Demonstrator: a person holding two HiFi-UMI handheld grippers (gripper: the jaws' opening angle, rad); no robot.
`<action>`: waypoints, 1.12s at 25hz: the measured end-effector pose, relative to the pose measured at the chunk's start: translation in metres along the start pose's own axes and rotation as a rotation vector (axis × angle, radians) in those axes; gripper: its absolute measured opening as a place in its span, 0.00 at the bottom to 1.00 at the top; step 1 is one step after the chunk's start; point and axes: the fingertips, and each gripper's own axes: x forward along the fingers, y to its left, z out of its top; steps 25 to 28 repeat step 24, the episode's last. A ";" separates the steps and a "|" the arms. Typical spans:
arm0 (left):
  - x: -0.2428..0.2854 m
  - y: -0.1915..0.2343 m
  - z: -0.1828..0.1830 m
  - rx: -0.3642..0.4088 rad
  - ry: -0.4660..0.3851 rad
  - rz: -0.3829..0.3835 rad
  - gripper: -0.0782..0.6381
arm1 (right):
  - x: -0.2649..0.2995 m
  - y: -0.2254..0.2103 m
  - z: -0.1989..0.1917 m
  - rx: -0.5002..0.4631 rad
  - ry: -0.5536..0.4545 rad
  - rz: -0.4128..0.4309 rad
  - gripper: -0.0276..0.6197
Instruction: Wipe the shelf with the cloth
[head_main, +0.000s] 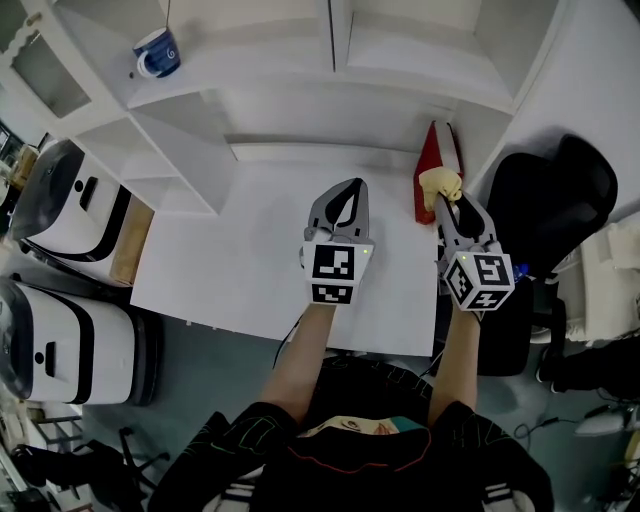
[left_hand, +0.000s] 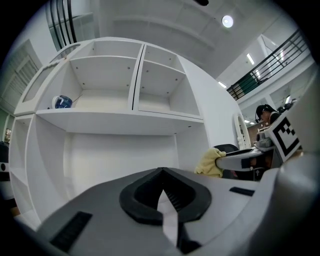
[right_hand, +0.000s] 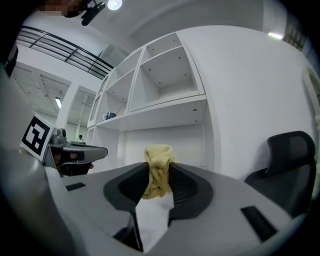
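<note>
A yellow cloth (right_hand: 158, 170) is bunched between the jaws of my right gripper (right_hand: 159, 172), which is shut on it. In the head view the cloth (head_main: 441, 184) sticks out of the right gripper (head_main: 452, 200) at the right edge of the white desk (head_main: 240, 260). My left gripper (head_main: 346, 192) hovers over the middle of the desk, shut with nothing in it; its jaws meet in the left gripper view (left_hand: 162, 172). The white shelf unit (left_hand: 120, 115) stands ahead of both grippers. The cloth (left_hand: 210, 163) shows at the right in the left gripper view.
A blue and white mug (head_main: 156, 52) sits on the upper left shelf. A red object (head_main: 433, 160) leans at the desk's right back corner. A black office chair (head_main: 545, 200) stands to the right. White and black machines (head_main: 60, 260) stand left of the desk.
</note>
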 end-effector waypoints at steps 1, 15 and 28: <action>0.001 -0.002 0.001 0.003 0.000 -0.006 0.10 | 0.000 -0.001 0.001 -0.006 -0.005 -0.004 0.24; 0.008 -0.007 0.026 0.029 -0.037 -0.033 0.10 | 0.002 -0.014 0.022 -0.013 -0.080 -0.055 0.24; 0.008 -0.006 0.023 0.019 -0.037 -0.006 0.10 | -0.002 -0.010 0.028 -0.029 -0.088 -0.038 0.24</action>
